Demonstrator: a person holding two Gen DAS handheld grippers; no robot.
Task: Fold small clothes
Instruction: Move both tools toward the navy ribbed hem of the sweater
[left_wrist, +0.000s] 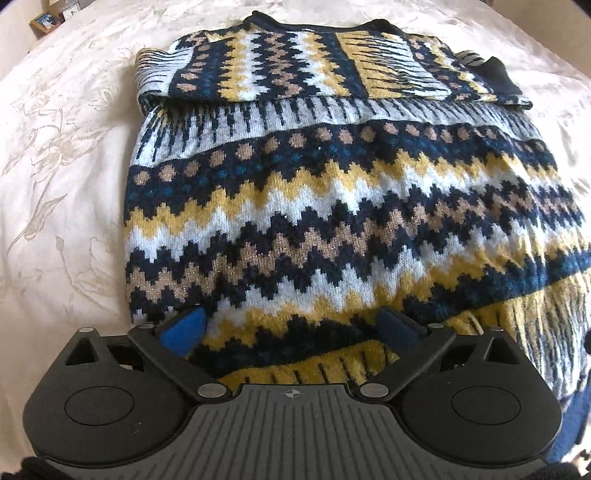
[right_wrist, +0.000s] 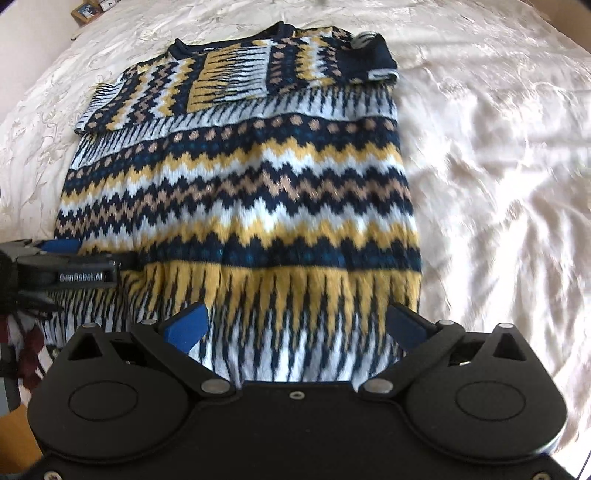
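A knitted sweater (left_wrist: 325, 206) in navy, yellow, white and tan zigzags lies flat on a cream bedspread (left_wrist: 66, 177), its sleeves folded across the chest at the far end. It also shows in the right wrist view (right_wrist: 240, 192). My left gripper (left_wrist: 291, 325) is open, its blue-padded fingers spread over the sweater's near left hem. My right gripper (right_wrist: 295, 325) is open over the near right part of the hem. The left gripper (right_wrist: 70, 266) shows at the left edge of the right wrist view, low on the hem.
The bedspread (right_wrist: 498, 184) spreads wide to the right of the sweater. A small framed picture (left_wrist: 46, 22) stands beyond the bed at the far left. An orange wooden surface (right_wrist: 16, 435) shows below the bed's near left edge.
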